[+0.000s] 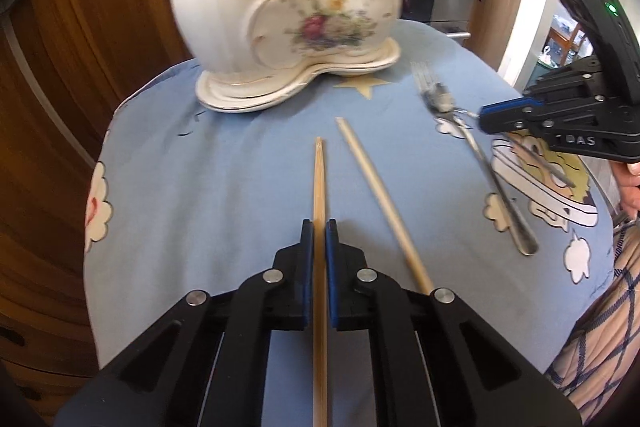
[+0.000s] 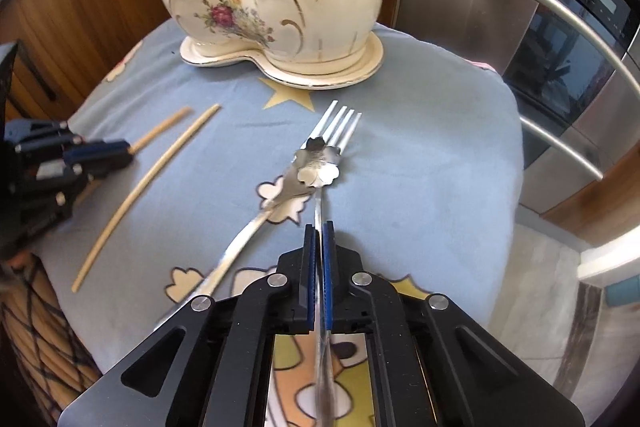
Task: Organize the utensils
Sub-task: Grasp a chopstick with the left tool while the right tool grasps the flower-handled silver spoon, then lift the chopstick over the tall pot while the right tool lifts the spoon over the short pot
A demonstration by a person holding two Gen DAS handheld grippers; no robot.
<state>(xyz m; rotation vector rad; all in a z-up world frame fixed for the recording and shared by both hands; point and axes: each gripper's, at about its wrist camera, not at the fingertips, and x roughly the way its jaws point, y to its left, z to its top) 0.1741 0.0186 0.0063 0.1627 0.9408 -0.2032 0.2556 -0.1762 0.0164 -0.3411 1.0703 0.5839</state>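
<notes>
Nearest the left wrist camera, the left tongs [image 1: 319, 227] are clamped on a bamboo chopstick [image 1: 319, 179] that runs forward between the blue pads. Just beside it a second, paler chopstick [image 1: 378, 195] lies on the blue cartoon-print cloth [image 1: 208, 187] covering the surface. In the right wrist view, the right tongs [image 2: 319, 227] pinch the handle of a flower-shaped spoon [image 2: 318, 169], whose bowl lies over a fork [image 2: 340, 125]. On the right tongs' body, "DAS" can be read. Farthest back stands a cream porcelain utensil holder [image 2: 272, 7] with two compartments and a rose motif, with something yellow in one.
</notes>
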